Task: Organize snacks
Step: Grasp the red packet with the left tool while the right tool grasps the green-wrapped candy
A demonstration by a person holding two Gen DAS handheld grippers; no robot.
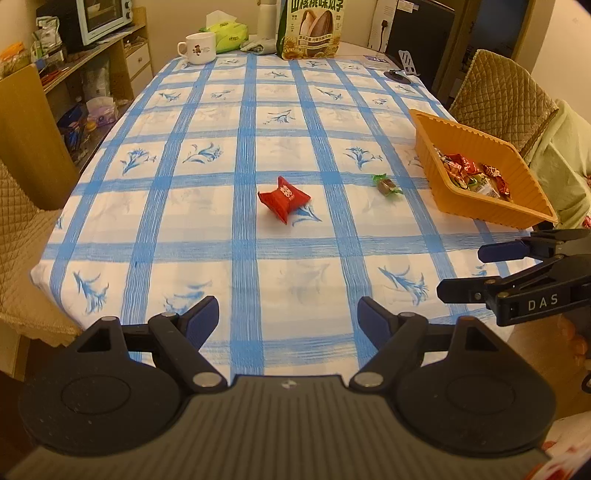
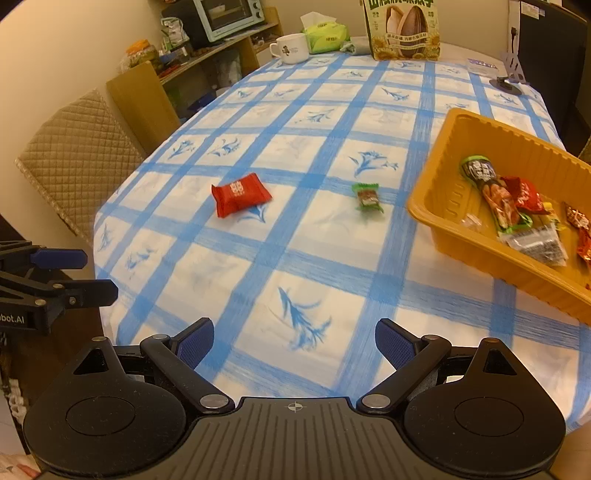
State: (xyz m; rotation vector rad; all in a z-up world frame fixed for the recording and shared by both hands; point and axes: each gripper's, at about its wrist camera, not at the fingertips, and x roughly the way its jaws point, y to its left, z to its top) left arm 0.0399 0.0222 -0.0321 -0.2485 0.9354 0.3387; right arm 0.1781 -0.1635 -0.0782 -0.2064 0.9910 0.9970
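A: From the left wrist view we see our left tool (image 1: pixel 288 317) with its blue pads spread wide over the near edge of the table (image 1: pixel 207 240), nothing between them

B: Agreed. Ahead of it on the blue-checked cloth lies the red snack packet (image 1: pixel 283 199), alone near the middle, and to its right, apart from it, the small green-wrapped candy (image 1: pixel 386 185)

A: Further right sits the orange tray (image 1: pixel 476 205) at the table's right edge, with several wrapped snacks already in it. The candy is near the tray but not touching it

B: At the far end we make out a white mug (image 1: pixel 197 47), a green tissue pack (image 1: pixel 227 35) and a tall sunflower seed bag (image 1: pixel 312 29). Our right tool (image 1: pixel 461 271) enters from the right edge, side-on, its fingers apart and empty

A: Now the right wrist view. Our right tool (image 2: pixel 294 345) also stands wide, empty, above the near part of the cloth

B: Here the red snack packet (image 2: pixel 240 199) lies to the left of centre and the green-wrapped candy (image 2: pixel 367 197) to its right, well apart. The orange tray (image 2: pixel 436 206) fills the right side, tilted in the picture, holding a long green-ended packet and red and clear wrappers

A: Our left tool (image 2: pixel 99 275) shows at the left edge beyond the table's corner, fingers apart, holding nothing
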